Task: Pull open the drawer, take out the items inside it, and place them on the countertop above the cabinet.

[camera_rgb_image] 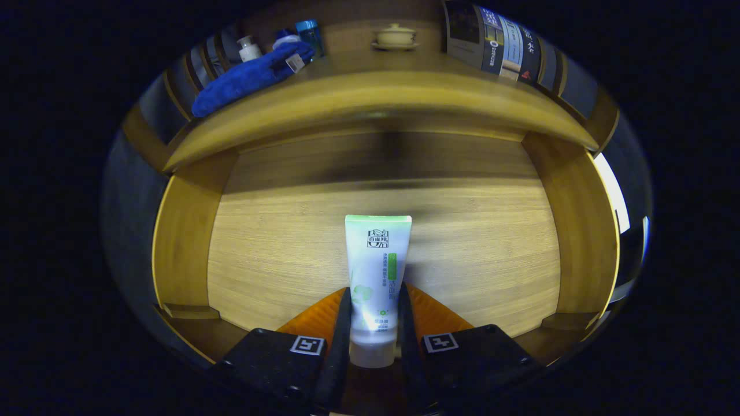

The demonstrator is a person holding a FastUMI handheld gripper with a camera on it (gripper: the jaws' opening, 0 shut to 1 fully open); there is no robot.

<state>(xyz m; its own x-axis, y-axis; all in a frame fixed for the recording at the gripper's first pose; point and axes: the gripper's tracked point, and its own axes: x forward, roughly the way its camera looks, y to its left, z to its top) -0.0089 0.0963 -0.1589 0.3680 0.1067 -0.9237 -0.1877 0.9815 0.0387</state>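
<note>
Extraction step: drawer (185, 248) open, tube in grasp.
My gripper (373, 300) is closed on the white-and-green cosmetic tube (377, 271), both fingers pressing its lower body, crimped end at 12 o'clock over the drawer floor. Next, I judge: lift clear of the front wall, carry up toward 12 o'clock onto the countertop (370, 92), beside the blue cloth (243, 78).

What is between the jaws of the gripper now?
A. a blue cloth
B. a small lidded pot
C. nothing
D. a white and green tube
D: the tube lies in the open drawer with the gripper shut on its cap end, both jaws pressing its sides.
</note>
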